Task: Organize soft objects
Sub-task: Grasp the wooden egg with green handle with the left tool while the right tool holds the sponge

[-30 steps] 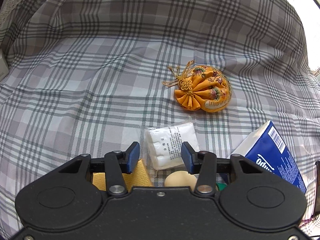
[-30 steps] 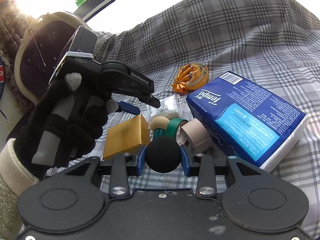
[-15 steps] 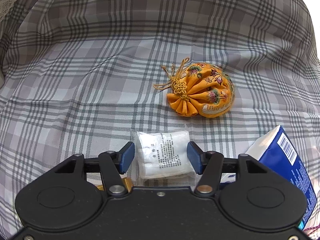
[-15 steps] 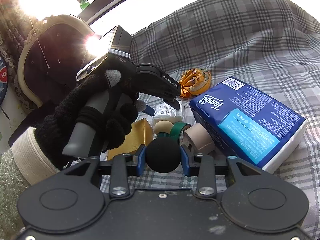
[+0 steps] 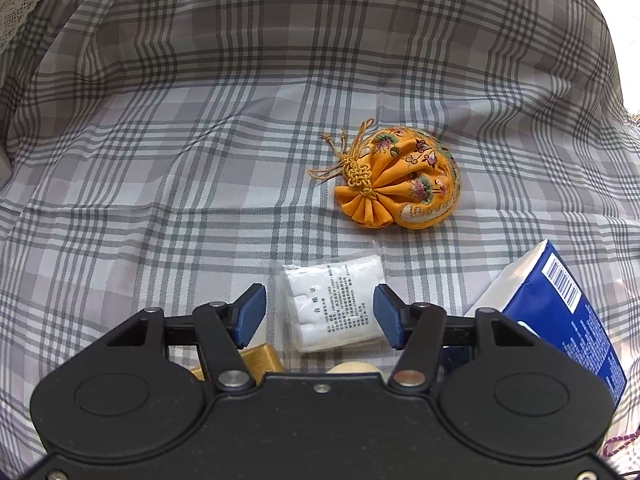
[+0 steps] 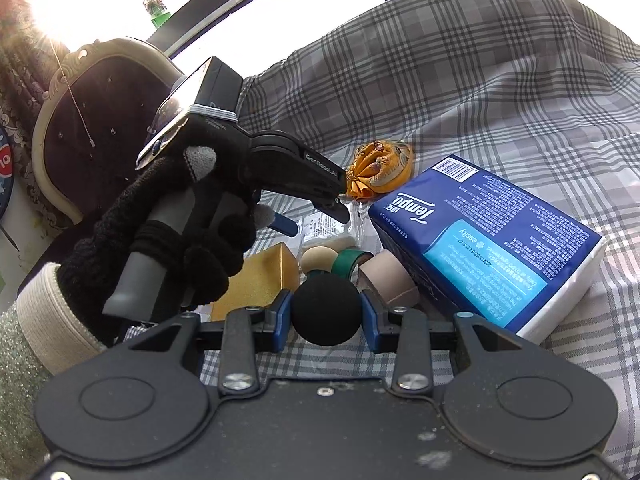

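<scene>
Left tool hangs spread over the cotton packet — its jaws have just been opening, pads either side of the packet, clear of it. Just beyond its tips lies the orange pouch on the plaid bedcover. Right tool pinches a black foam ball — tissue pack just to its right.

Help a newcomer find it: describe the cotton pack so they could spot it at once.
On the plaid cloth, look between the orange pouch and the blue tissue pack. The cotton pack lies flat there, under the open left gripper. It alone is a clear bag of white pads with a printed label.
</scene>
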The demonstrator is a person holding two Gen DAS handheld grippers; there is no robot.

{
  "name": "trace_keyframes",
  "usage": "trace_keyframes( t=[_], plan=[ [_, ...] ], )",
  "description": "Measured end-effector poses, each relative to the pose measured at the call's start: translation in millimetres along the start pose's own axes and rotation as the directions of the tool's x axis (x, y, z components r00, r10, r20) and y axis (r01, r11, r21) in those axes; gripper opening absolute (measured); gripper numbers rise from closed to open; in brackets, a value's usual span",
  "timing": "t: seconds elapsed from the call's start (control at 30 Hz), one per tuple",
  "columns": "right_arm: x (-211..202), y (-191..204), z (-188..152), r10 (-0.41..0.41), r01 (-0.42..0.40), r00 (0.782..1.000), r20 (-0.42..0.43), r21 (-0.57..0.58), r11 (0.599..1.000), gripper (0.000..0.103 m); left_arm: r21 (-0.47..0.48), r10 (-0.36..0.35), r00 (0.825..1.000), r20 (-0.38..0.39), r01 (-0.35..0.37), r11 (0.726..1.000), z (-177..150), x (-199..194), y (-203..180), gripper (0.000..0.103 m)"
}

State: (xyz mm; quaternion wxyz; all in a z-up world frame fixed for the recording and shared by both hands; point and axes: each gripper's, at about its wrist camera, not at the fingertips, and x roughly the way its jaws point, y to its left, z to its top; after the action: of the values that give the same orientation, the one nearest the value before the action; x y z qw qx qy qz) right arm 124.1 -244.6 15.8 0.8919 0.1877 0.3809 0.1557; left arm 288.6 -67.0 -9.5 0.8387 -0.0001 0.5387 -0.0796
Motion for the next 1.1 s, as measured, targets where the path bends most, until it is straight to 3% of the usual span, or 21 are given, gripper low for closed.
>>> trace_keyframes(
  t=[0.13, 0.3, 0.4, 0.6, 0.77, 0.97, 1.1],
  plan=[
    [1, 3, 0, 0.004, -0.004, 1.0, -0.002, -0.005, 1.0, 0.035, 0.037, 0.002, 1.0, -0.007, -0.002, 0.999, -3, -8, 4, 0.055],
    [0, 0, 0, 0.004, -0.004, 1.0, -0.002, 0.003, 1.0, 0.035, 0.23, 0.028, 0.999, -0.023, -0.022, 0.973, -8, -9, -8, 0.055],
    [1, -2, 1, -0.001, 0.001, 1.0, -0.004, 0.01, 1.0, 0.035, 0.293, 0.048, 0.998, -0.039, -0.035, 0.955, -13, -6, -14, 0.055],
    [1, -3, 2, -0.001, 0.001, 1.0, -0.002, 0.013, 1.0, 0.035, 0.235, -0.009, 0.999, -0.034, 0.017, 0.972, -19, -21, -13, 0.055],
    [0, -2, 1, 0.003, -0.003, 1.0, -0.002, 0.009, 1.0, 0.035, 0.257, -0.033, 0.998, -0.047, 0.044, 0.965, -27, -28, -23, 0.055],
    [-1, -3, 0, -0.003, 0.003, 1.0, 0.0, 0.011, 1.0, 0.035, 0.282, -0.02, 0.997, -0.07, 0.039, 0.959, -40, -18, -34, 0.054],
    [-2, -5, 0, -0.007, 0.006, 1.0, 0.005, 0.017, 1.0, 0.035, 0.245, -0.03, 0.995, -0.096, 0.053, 0.968, -42, -12, -33, 0.051]
  ],
)
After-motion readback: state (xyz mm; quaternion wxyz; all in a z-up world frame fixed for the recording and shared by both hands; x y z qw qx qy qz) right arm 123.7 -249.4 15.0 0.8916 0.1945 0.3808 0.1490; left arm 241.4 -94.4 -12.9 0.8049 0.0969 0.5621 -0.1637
